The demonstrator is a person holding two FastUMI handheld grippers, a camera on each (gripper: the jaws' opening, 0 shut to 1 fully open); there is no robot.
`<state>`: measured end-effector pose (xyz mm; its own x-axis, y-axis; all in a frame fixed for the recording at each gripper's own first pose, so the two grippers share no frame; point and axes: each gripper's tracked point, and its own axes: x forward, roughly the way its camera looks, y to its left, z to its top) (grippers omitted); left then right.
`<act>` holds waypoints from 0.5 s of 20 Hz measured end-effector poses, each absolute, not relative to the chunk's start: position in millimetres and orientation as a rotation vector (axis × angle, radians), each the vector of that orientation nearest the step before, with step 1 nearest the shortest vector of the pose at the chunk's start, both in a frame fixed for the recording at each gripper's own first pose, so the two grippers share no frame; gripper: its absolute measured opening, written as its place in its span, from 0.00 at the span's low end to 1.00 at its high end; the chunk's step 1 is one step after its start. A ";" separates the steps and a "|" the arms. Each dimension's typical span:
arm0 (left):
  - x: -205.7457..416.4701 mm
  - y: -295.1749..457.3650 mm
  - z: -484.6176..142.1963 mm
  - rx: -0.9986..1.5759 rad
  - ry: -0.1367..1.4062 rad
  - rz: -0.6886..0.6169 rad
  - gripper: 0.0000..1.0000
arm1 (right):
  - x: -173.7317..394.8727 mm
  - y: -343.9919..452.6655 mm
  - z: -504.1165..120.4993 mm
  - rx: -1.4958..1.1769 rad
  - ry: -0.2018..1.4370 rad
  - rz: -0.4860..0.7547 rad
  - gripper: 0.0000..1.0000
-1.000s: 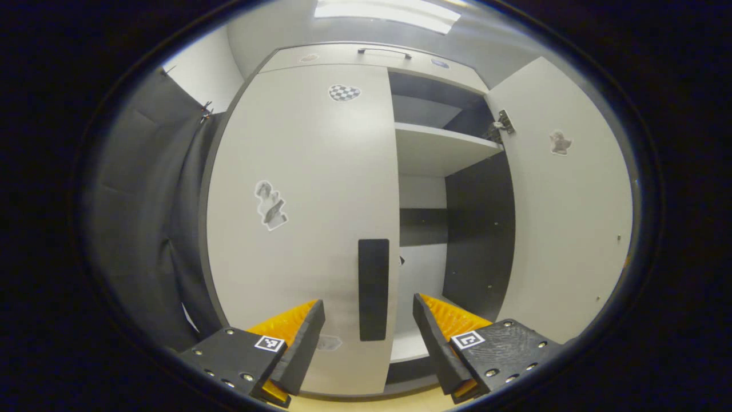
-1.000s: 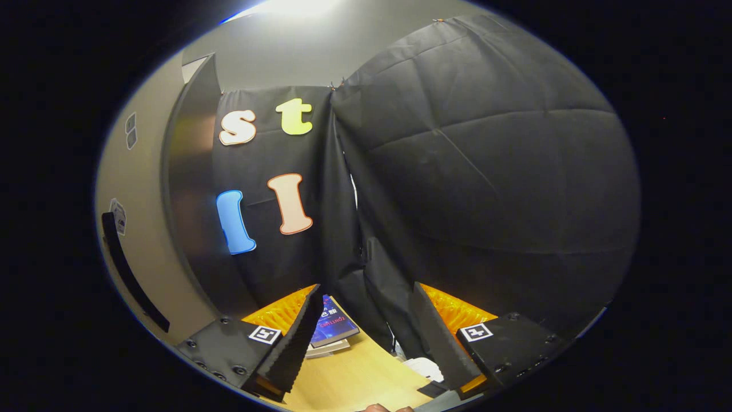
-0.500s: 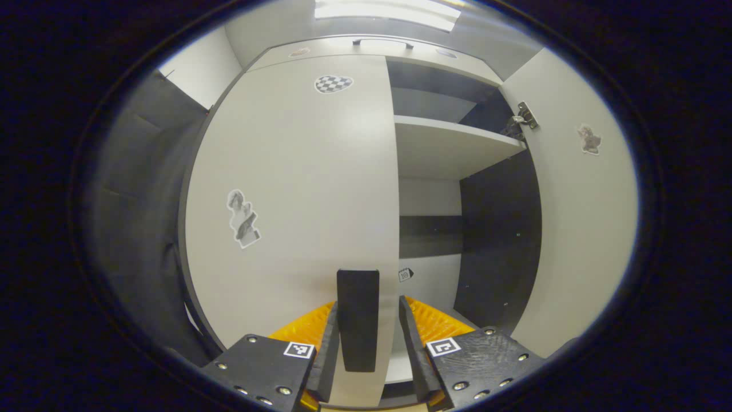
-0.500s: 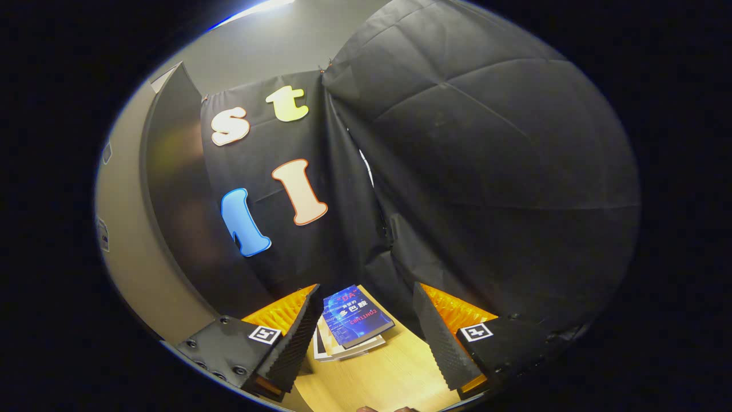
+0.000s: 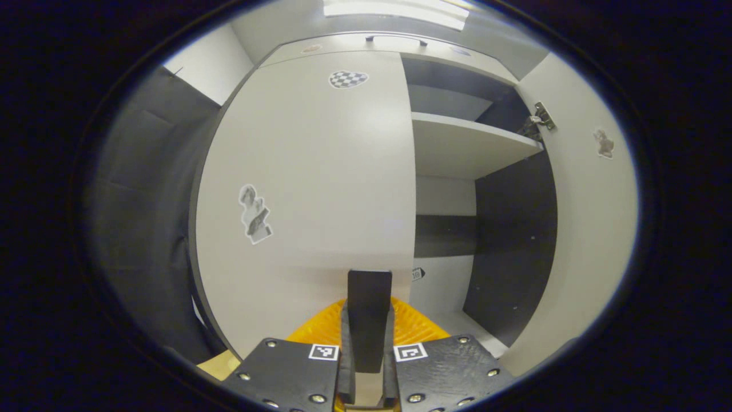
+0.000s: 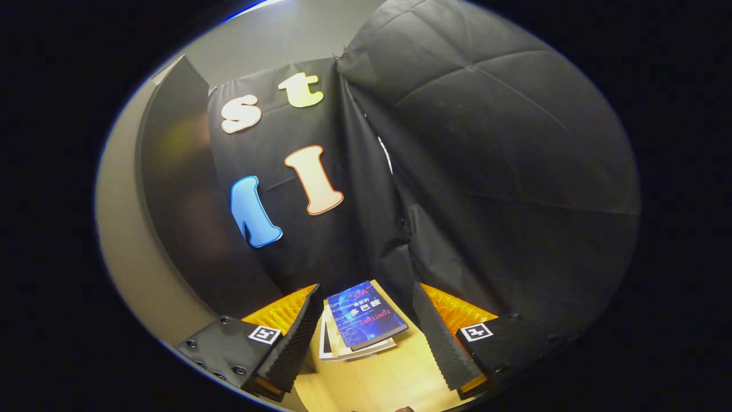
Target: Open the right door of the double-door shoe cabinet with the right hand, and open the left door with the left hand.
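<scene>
Left gripper view: one left claw [image 5: 366, 349] clamps one handle [image 5: 369, 312].

We find no words that we can read with certainty. The blue book [image 6: 366, 315] carries a printed title on its cover, too small and warped for us to make out. We see square black-and-white coded tags [image 5: 324, 352] on the left gripper [image 5: 367, 320] and on the right gripper [image 6: 366, 289], patterns rather than text. The checkered sticker [image 5: 347, 79] on the left door [image 5: 320, 171] shows us no lettering.
</scene>
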<state>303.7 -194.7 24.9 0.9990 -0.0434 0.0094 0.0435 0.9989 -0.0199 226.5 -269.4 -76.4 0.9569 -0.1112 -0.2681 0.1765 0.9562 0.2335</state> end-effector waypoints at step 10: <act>302.4 -193.9 23.2 -0.023 -0.024 -0.049 0.06 | 222.4 -244.9 -86.8 0.225 0.282 -0.095 0.98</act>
